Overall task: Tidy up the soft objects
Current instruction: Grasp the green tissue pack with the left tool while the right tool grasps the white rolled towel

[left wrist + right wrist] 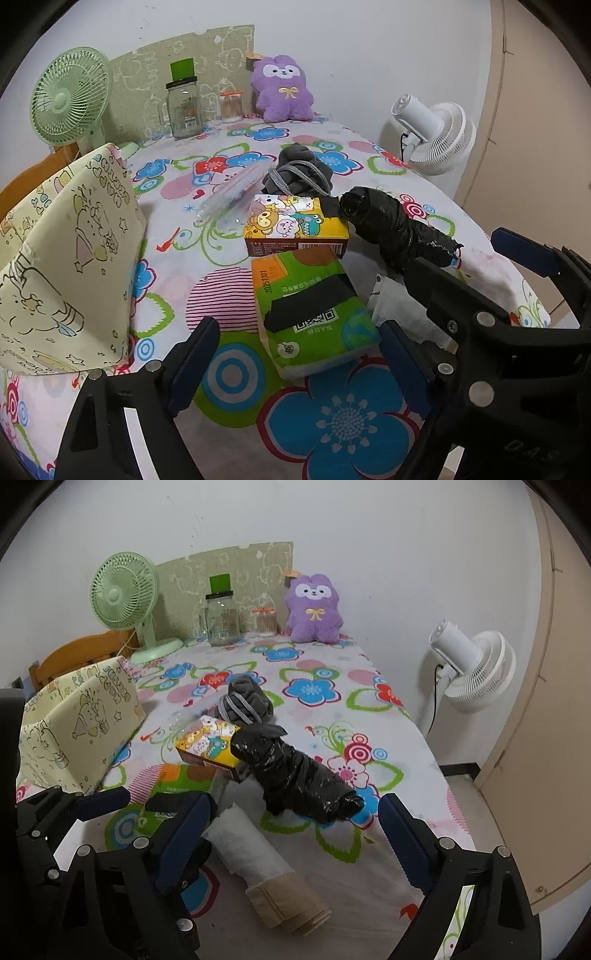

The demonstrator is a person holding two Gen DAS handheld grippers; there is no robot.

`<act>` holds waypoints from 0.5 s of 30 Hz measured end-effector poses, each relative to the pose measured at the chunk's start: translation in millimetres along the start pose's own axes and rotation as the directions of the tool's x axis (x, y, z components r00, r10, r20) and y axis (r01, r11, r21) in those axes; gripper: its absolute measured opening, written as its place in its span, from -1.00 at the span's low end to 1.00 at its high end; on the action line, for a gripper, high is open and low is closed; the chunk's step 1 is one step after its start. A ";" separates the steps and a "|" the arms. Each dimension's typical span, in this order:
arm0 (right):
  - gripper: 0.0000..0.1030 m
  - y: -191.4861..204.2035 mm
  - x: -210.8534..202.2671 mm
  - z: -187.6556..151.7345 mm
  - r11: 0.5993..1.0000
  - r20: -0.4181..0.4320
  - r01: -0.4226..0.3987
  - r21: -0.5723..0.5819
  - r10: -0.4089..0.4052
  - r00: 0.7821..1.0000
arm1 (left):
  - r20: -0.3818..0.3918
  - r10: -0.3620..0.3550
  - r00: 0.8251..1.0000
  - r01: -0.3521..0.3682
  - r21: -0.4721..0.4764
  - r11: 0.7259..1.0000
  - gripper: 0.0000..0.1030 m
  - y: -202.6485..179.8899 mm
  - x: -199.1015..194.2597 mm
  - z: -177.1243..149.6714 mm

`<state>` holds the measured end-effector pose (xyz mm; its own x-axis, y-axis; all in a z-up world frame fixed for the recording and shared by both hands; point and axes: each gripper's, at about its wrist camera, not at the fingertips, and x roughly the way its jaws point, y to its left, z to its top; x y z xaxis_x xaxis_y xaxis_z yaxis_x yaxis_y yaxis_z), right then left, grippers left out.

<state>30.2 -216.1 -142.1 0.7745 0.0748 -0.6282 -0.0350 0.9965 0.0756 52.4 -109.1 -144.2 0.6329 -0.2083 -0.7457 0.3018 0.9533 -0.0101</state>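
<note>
A green tissue pack [314,310] lies flat on the flowered tablecloth [343,413], between the fingers of my left gripper [299,362]. The jaws are open and the pads are clear of it. Behind it sit a yellow cartoon tissue box [295,225], a grey cloth bundle [299,173] and a black plastic-wrapped roll [391,229]. My right gripper [295,834] is open over a white paper roll [255,856] with a brown end, and the black roll [303,782] lies just beyond. Each gripper shows in the other's view, the right [476,266] and the left [140,805].
A pale yellow fabric bin [66,266] stands open at the left. At the back are a purple plush [282,90], a glass jar [183,107], a swab pot [231,107] and a green fan [70,99]. A white fan [476,668] stands off the table's right edge.
</note>
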 end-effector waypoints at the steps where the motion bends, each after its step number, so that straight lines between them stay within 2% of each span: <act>1: 0.82 -0.6 0.9 0.1 1.000 -0.004 0.001 0.002 -0.001 1.000 | -0.001 0.001 1.000 -0.001 0.001 1.000 0.68 -0.1 0.8 0.5; 3: 0.79 -1.1 2.7 -0.4 1.000 -0.013 0.003 0.003 -0.003 1.000 | -0.013 -0.006 1.000 0.006 -0.001 1.000 0.44 0.4 3.9 0.9; 7: 0.75 -1.5 6.0 -1.9 1.000 -0.036 -0.009 0.011 0.010 0.999 | -0.014 -0.022 1.000 0.022 0.006 1.000 0.13 3.2 3.9 -0.3; 12: 0.66 3.5 10.6 -4.2 1.000 -0.062 -0.028 0.007 0.028 0.998 | -0.006 -0.008 1.000 0.008 0.038 0.999 0.09 4.1 0.1 -3.6; 15: 0.50 6.6 15.0 -6.7 0.999 -0.084 -0.041 0.013 0.042 0.996 | -0.001 -0.002 1.000 0.002 0.052 0.999 0.09 5.0 -2.5 -6.0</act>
<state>37.3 -208.2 -156.2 0.7169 0.1191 -0.6870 -0.0586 0.9921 0.1108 48.0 -102.4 -146.4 0.6313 -0.2096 -0.7467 0.3394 0.9404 0.0230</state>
